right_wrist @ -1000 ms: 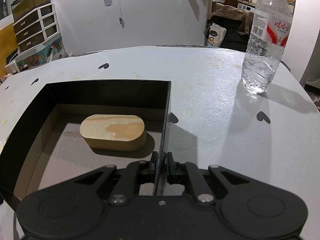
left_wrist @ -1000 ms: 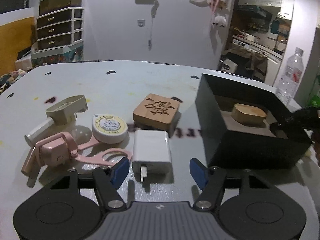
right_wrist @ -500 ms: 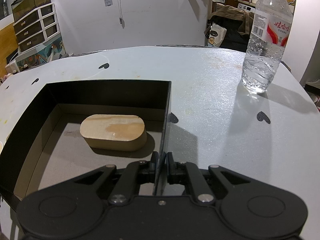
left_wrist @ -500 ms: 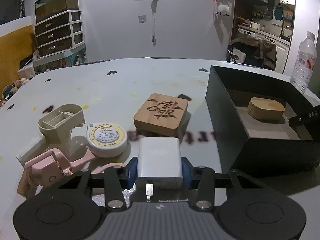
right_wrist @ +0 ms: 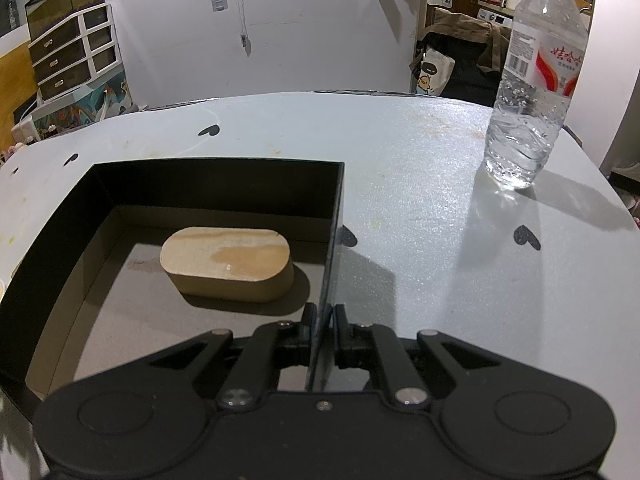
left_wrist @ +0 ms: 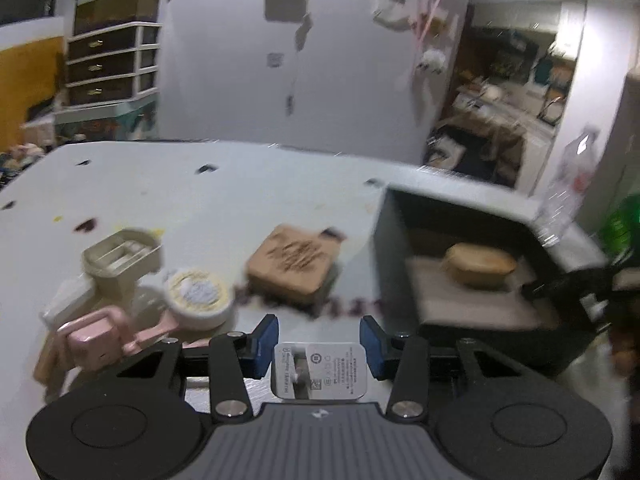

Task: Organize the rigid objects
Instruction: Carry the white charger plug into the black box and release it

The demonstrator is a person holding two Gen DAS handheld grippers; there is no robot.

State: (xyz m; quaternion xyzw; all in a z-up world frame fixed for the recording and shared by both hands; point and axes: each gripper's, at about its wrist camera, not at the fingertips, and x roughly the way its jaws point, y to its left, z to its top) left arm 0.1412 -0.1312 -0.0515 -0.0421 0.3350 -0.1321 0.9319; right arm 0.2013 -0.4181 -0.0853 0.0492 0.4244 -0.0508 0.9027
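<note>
Left wrist view: my left gripper (left_wrist: 318, 346) pinches the white charger (left_wrist: 320, 370), its label print unreadable. At three o'clock, my right gripper (right_wrist: 322, 322) clamps the black box (right_wrist: 336, 216) wall; bottle (right_wrist: 532, 80) label red-lettered.

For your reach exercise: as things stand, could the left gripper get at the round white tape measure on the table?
Probably not yet: the left gripper is shut on the white charger block. The round white tape measure lies uncovered, but the jaws are occupied.
</note>
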